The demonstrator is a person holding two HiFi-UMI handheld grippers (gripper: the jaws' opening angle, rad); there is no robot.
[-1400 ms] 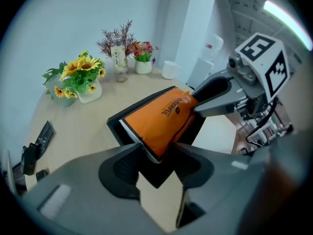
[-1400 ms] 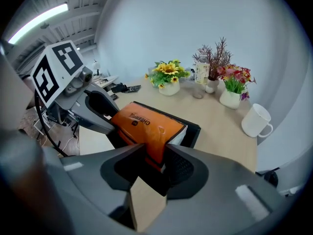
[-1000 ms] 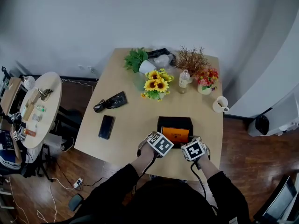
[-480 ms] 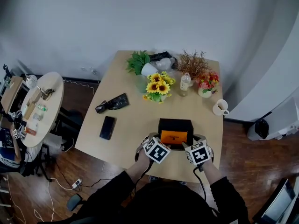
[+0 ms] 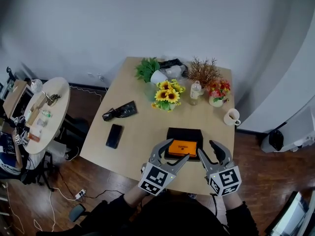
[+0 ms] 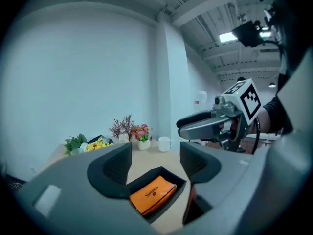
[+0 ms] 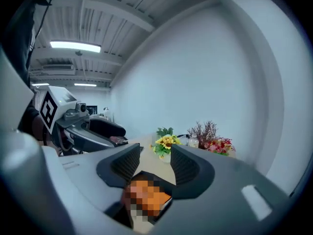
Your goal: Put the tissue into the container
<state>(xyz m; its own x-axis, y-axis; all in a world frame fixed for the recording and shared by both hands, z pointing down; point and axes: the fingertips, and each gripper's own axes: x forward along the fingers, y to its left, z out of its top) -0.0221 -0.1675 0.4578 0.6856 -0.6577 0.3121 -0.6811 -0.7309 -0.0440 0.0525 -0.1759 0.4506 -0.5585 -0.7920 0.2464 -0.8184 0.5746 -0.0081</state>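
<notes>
An orange tissue pack (image 5: 182, 147) lies flat inside the black rectangular container (image 5: 184, 131) near the table's front edge. My left gripper (image 5: 170, 154) hovers at the container's near left corner, its jaws closing with nothing between them. The right gripper (image 5: 209, 150) hangs off the container's near right corner, jaws also closing on nothing. In the left gripper view the left gripper (image 6: 155, 158) frames the tissue pack (image 6: 152, 194) in the container (image 6: 178, 182) below, apart from it. The right gripper (image 7: 155, 163) looks down on the same tissue pack (image 7: 156, 197).
A black phone (image 5: 113, 135) and a black pouch (image 5: 120, 110) lie on the table's left. Sunflowers (image 5: 166, 96), a bottle (image 5: 195, 92), a red flower pot (image 5: 217, 91) and a white mug (image 5: 231, 116) stand at the back. A round side table (image 5: 37, 114) is to the left.
Both grippers have drawn back from the container toward the person and their jaws stand wider. The orange tissue pack stays in the container.
</notes>
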